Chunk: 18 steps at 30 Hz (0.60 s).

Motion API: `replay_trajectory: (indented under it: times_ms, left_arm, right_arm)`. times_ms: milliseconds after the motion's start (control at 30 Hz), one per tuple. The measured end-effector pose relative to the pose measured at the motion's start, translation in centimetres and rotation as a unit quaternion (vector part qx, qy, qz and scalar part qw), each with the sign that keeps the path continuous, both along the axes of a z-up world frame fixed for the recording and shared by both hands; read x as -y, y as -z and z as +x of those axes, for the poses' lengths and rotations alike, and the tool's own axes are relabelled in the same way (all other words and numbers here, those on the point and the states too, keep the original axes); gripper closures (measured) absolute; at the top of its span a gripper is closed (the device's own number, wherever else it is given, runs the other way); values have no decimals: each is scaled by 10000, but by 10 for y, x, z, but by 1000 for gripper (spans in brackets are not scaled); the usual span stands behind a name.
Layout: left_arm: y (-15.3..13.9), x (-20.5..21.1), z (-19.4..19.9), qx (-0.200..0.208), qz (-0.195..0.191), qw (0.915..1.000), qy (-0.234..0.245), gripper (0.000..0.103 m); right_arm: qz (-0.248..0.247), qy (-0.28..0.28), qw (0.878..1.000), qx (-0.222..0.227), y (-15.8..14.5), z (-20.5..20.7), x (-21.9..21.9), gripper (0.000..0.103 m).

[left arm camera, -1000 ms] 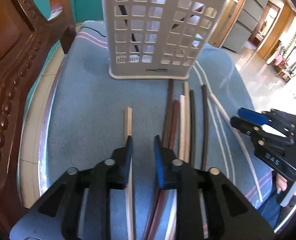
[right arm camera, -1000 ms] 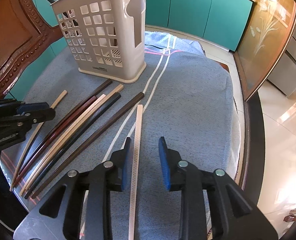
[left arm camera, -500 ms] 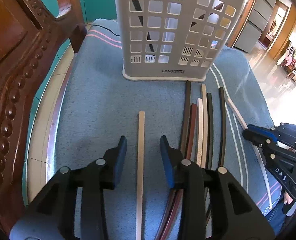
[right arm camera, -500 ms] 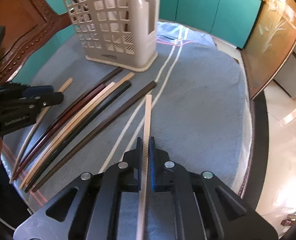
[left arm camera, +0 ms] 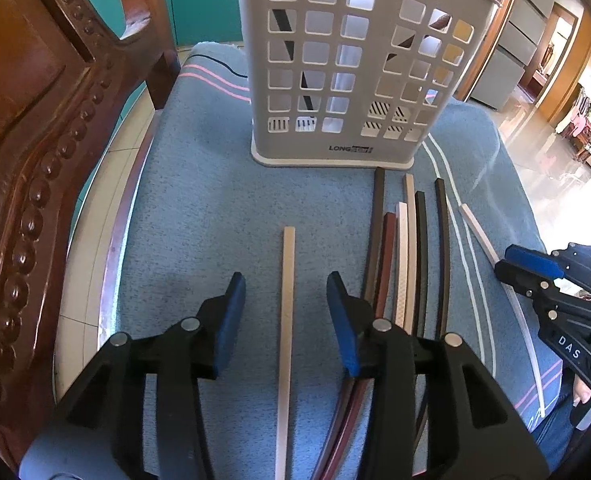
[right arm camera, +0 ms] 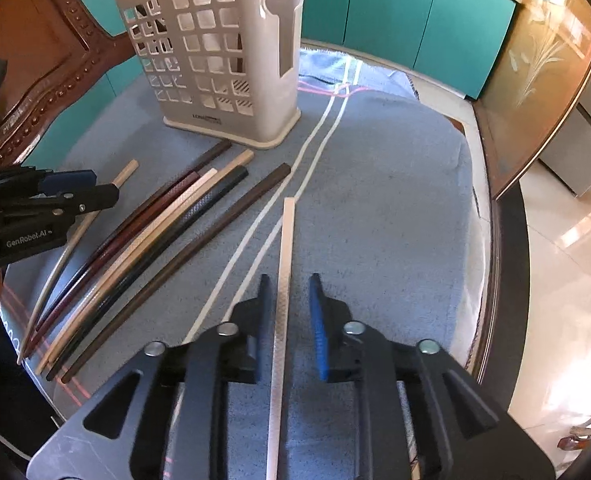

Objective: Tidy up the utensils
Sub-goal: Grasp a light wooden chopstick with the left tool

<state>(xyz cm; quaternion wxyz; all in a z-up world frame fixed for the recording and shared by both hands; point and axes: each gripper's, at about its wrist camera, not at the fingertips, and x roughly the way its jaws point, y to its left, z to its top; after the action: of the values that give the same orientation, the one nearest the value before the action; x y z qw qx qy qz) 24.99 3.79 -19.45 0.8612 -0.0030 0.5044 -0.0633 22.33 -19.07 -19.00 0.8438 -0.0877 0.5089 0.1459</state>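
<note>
A pale perforated utensil basket (left arm camera: 355, 80) (right arm camera: 223, 60) stands upright on the blue towel, with dark chopsticks (left arm camera: 283, 20) leaning inside it. In front of it lies a bundle of several dark, red and cream chopsticks (left arm camera: 407, 248) (right arm camera: 155, 240). My left gripper (left arm camera: 285, 284) (right arm camera: 91, 188) straddles a lone beige chopstick (left arm camera: 287, 320) that lies flat; its jaws are opening and stand clear of it. A white textured chopstick (right arm camera: 285, 248) (left arm camera: 477, 228) lies between the opening jaws of my right gripper (right arm camera: 290, 280) (left arm camera: 507, 264), near the left pad, not pinched.
A carved wooden chair back (left arm camera: 35, 140) rises close on the left. The blue towel (left arm camera: 215, 200) with white and pink stripes covers a round table whose rim (right arm camera: 491, 240) curves at the right. Teal cabinets (right arm camera: 415, 12) stand behind.
The right jaws closed on the white chopstick half a second ago and have since parted again. The left jaws have widened, and the beige chopstick now lies midway between them.
</note>
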Motion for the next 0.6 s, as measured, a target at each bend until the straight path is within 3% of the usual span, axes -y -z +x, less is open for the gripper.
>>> replay_trajectory:
  times_ms: [600]
  left_arm:
    - [11,0,11,-71,68,9999,-80,54]
  right_arm:
    - [-91,130,9997,177,9,11,-10,71]
